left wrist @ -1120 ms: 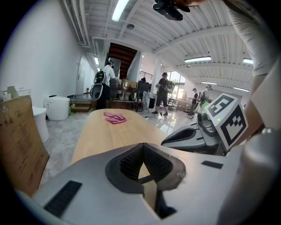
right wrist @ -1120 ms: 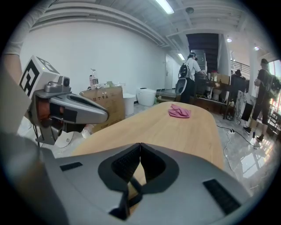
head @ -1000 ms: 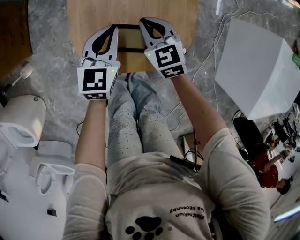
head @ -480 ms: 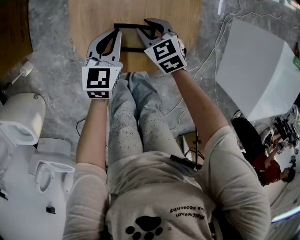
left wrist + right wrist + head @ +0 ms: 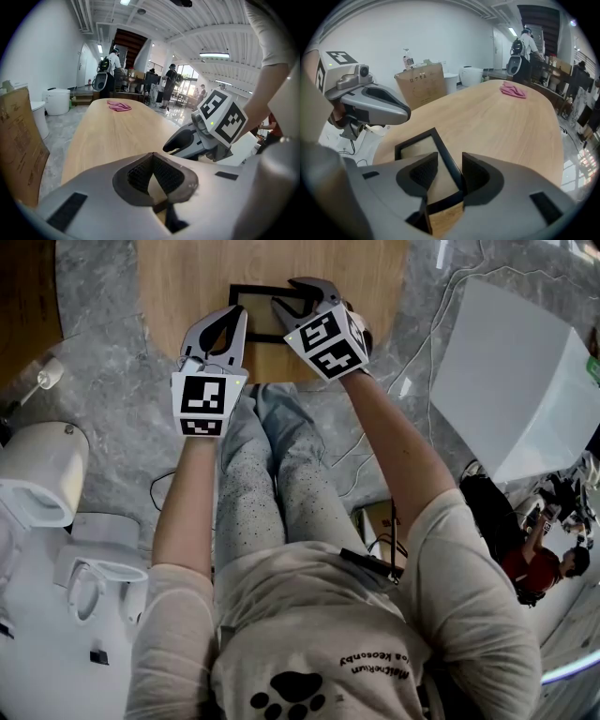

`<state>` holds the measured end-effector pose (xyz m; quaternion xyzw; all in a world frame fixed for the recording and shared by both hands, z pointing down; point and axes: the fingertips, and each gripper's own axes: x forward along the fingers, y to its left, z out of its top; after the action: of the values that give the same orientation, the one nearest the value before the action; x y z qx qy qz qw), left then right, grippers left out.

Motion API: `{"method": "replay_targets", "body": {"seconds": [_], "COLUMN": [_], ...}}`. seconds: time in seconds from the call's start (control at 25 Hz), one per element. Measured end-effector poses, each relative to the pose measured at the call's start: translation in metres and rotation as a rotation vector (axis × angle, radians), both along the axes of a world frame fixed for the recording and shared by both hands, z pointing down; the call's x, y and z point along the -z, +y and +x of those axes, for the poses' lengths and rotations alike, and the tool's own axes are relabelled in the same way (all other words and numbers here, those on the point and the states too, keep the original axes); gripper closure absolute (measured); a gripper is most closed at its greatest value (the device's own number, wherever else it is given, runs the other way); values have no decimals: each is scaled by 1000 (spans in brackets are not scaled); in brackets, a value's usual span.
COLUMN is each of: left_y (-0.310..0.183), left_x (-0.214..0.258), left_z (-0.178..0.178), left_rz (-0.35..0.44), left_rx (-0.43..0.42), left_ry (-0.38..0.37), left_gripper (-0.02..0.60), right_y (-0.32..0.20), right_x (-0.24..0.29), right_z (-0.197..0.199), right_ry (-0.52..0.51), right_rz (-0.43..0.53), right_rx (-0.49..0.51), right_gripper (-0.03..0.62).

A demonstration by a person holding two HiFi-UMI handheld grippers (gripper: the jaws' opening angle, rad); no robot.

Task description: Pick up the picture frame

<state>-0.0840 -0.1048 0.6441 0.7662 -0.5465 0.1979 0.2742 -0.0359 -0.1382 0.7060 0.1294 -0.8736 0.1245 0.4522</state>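
Note:
A black picture frame (image 5: 261,313) lies flat near the front edge of the wooden table (image 5: 178,277). My right gripper (image 5: 292,296) points steeply down over the frame's right side. Its jaws are opening, and the frame's right bar (image 5: 449,161) runs between them, close to the right pad; the pads are not closed on it. My left gripper (image 5: 236,317) hovers at the frame's left edge, shut with nothing in it (image 5: 152,161). The left gripper view shows the right gripper (image 5: 197,140) just ahead on the right. The right gripper view shows the left gripper (image 5: 370,105) beside the frame (image 5: 423,149).
A pink cloth (image 5: 513,90) lies at the table's far end. A cardboard box (image 5: 423,82) and a white appliance (image 5: 42,474) stand on the floor to the left. A large white box (image 5: 516,371) sits to the right. People stand far behind.
Both grippers moved forward and down toward the frame. The right gripper's jaws went from shut to wide apart and now straddle the frame's right bar.

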Motion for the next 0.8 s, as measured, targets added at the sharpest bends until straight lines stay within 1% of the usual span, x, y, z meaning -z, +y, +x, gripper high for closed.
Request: {"method": "replay_targets", "body": {"seconds": [0.28,0.48,0.64,0.8], "left_y": [14,19,31,51], "left_x": [-10,-15,-16,-21], "left_z": [13,22,30,37], "left_rz": [-40,-54,-68,-92], "left_rx": [-20,-30,-49,-80], "left_ry": [18,29,28,24], "left_gripper": [574,574,574,574], "right_y": [1,2,7,18], "right_x": [-10,-13,-11,-11], "right_z": [1,0,0,-1], "right_ry": [46,40,40,33], "right_rz": [-17,-53,-93,-91], "right_rx": [46,98,98,117], "right_gripper": [427,462,485,497]}}
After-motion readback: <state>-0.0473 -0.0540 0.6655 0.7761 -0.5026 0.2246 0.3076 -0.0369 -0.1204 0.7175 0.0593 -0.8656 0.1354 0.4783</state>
